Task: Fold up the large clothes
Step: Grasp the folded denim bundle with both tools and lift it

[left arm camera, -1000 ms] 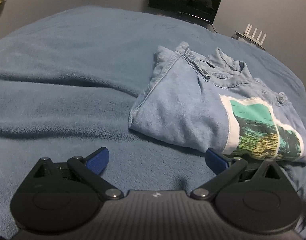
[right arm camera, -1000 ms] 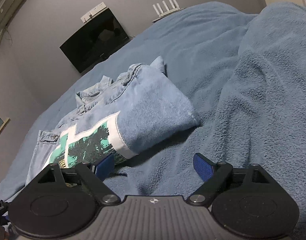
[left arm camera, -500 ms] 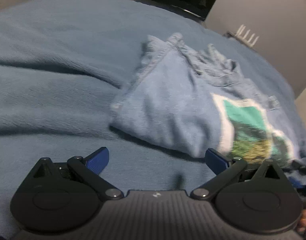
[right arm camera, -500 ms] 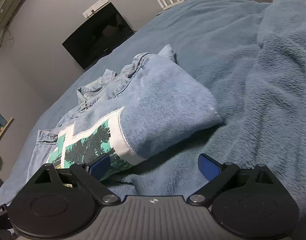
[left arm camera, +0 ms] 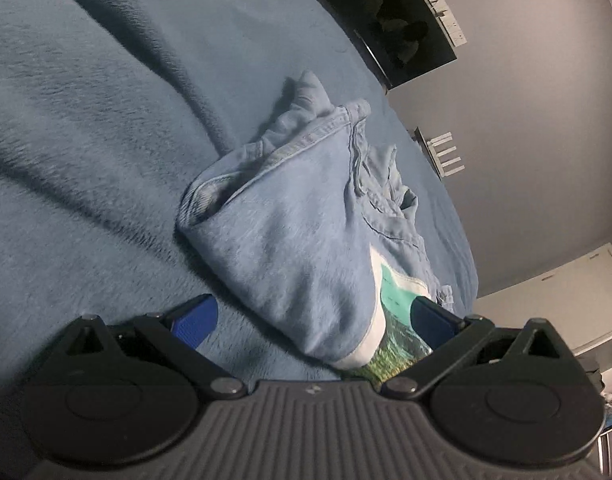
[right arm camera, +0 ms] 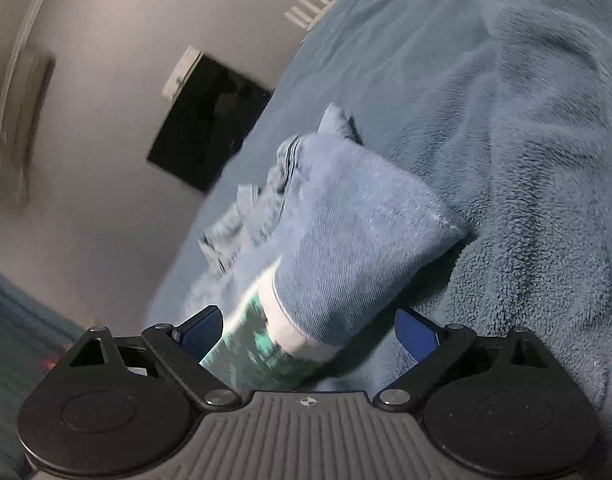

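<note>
Left gripper (left arm camera: 312, 318): I see my jaws spread wide in the lower frame; the near folded edge of the jacket lies between the blue pads, neither pad pressing on it.
Right gripper (right arm camera: 310, 330): my jaws stand wide apart in the lower frame; the printed end of the jacket lies between the pads, unpinched as far as I can see.
Jacket (left arm camera: 298, 232): a folded pale-blue denim bundle on the blanket, at centre frame in both wrist views.
Long axis: in the left view it runs from lower right, at my jaws, up toward centre; in the right view from lower left up toward centre.
Nearer hand: I judge both about equally near; each gripper straddles the same near edge from its own side.
Print (left arm camera: 398, 320): a green and teal panel with a white border, lower right in the left view; I can read no words on it.
Blanket (left arm camera: 86, 128): blue fleece, filling the left of the left view.
Screen (left arm camera: 390, 24): dark, on the wall at upper right; no brand readable.
Writing: none legible anywhere.
</note>
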